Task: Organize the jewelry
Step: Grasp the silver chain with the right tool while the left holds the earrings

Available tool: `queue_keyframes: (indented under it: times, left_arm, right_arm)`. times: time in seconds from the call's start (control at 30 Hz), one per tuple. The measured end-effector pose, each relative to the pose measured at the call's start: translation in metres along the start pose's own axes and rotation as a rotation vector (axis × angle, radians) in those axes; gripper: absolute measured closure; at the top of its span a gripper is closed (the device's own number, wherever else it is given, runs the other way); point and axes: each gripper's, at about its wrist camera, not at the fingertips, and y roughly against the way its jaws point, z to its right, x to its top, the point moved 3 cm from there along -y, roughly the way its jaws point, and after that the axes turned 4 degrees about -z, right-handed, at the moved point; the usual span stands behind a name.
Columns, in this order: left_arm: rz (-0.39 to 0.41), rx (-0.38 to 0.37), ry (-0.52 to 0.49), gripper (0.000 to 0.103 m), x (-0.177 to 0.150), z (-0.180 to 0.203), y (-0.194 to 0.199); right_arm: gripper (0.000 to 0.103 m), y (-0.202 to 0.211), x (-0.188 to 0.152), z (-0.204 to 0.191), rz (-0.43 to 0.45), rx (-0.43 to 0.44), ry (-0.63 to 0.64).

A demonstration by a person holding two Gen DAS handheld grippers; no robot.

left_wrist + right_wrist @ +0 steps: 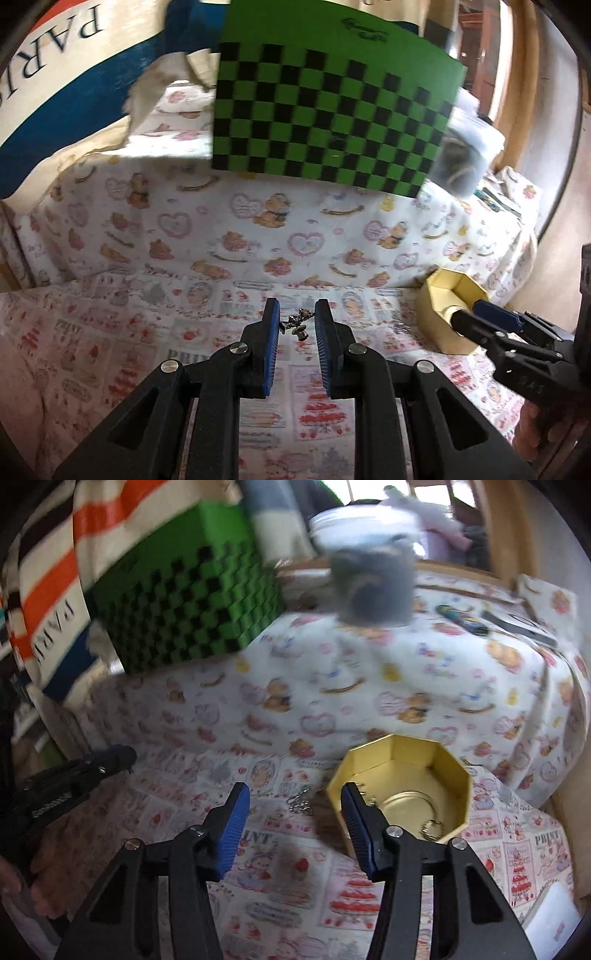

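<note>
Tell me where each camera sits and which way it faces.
Left wrist: sits on the left gripper, looks forward and down across the patterned cloth to a green checkered board; its fingers pinch a jewelry piece, the right gripper and right hand show at right.
Right wrist: sits on the right gripper, looks down at the gold tin; jaws open, left gripper and left hand at left.
Shared: cloth, board, tin.
</note>
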Motion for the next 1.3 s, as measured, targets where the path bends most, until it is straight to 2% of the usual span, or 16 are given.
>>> queue_keyframes:
  times: [0.03, 0.1, 0.2, 0.27, 0.33, 0.53, 0.77, 0.9, 1.07, 1.2, 1.23, 1.3]
  left_arm:
    - [0.0, 0.015, -0.001, 0.085, -0.001, -0.002, -0.002]
    - [-0.001, 0.045, 0.002, 0.085, -0.002, -0.007, -0.005]
    - [-0.016, 0.041, 0.029, 0.084, -0.003, -0.013, -0.01]
    - [-0.018, 0.042, 0.041, 0.084, -0.004, -0.018, -0.012]
    - [-0.025, 0.05, 0.041, 0.084, -0.005, -0.02, -0.016]
    - [-0.045, 0.061, 0.061, 0.084, -0.006, -0.028, -0.024]
    - [-0.033, 0.055, 0.055, 0.084, -0.005, -0.025, -0.02]
    - [-0.032, 0.06, 0.055, 0.084, -0.006, -0.025, -0.018]
    - [-0.02, 0.062, 0.051, 0.084, -0.006, -0.024, -0.014]
    - [-0.014, 0.059, 0.051, 0.084, -0.006, -0.024, -0.011]
    - [-0.014, 0.058, 0.051, 0.084, -0.005, -0.024, -0.011]
    - [-0.013, 0.058, 0.053, 0.084, -0.005, -0.025, -0.01]
  right_arm:
    - [0.059, -0.008, 0.003, -0.007, -0.031, 0.01, 0.006]
    - [0.061, -0.023, 0.007, -0.015, -0.082, -0.008, 0.019]
    - [0.063, -0.044, 0.008, -0.024, -0.121, -0.121, 0.077]
    - [0.068, -0.059, 0.006, -0.029, -0.163, -0.155, 0.104]
    - [0.069, -0.07, 0.005, -0.028, -0.19, -0.192, 0.102]
    - [0.076, -0.093, 0.001, -0.026, -0.227, -0.245, 0.114]
    - [0.099, -0.101, -0.001, -0.02, -0.246, -0.251, 0.105]
    - [0.101, -0.09, -0.005, -0.024, -0.224, -0.204, 0.1]
    - [0.101, -0.052, -0.004, -0.027, -0.129, -0.139, 0.093]
    - [0.1, -0.047, -0.007, -0.028, -0.148, -0.158, 0.107]
    - [0.096, -0.052, -0.009, -0.026, -0.175, -0.16, 0.089]
    - [0.082, -0.064, -0.006, -0.022, -0.199, -0.163, 0.036]
